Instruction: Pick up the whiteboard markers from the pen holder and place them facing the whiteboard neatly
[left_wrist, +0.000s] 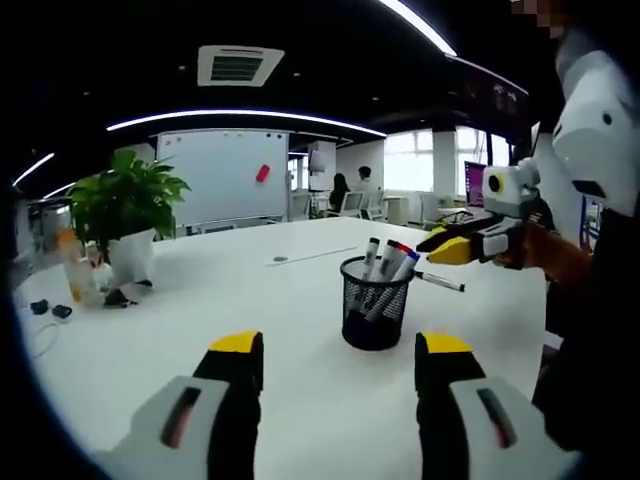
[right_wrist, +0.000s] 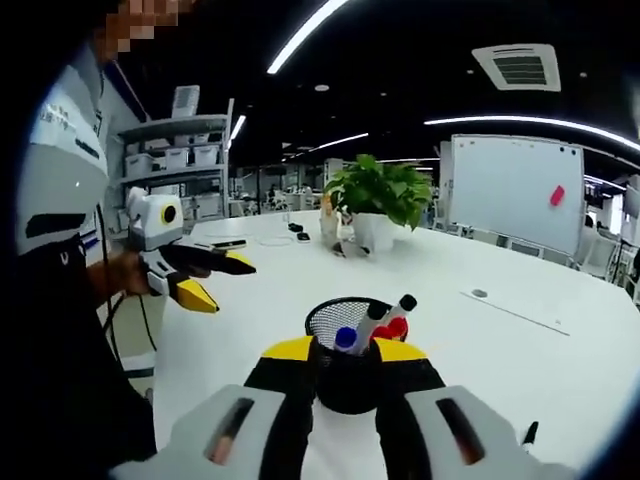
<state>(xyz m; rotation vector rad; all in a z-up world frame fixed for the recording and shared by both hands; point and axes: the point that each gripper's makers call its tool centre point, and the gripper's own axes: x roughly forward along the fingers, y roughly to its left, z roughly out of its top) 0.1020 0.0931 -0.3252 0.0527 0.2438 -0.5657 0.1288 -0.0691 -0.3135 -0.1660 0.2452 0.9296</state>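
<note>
We hold the left gripper (left_wrist: 340, 362) wide open before the pen holder (left_wrist: 375, 303); the right gripper (right_wrist: 345, 352) brackets the pen holder, grip undetermined.

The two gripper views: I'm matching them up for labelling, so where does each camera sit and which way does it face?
Left gripper view: rides the left gripper, facing the pen holder and whiteboard; the right gripper and the person's arm enter from the right.
Right gripper view: rides the right gripper, close over the pen holder; the left gripper and torso show left.
Shared: pen holder, whiteboard, plant, table.
</note>
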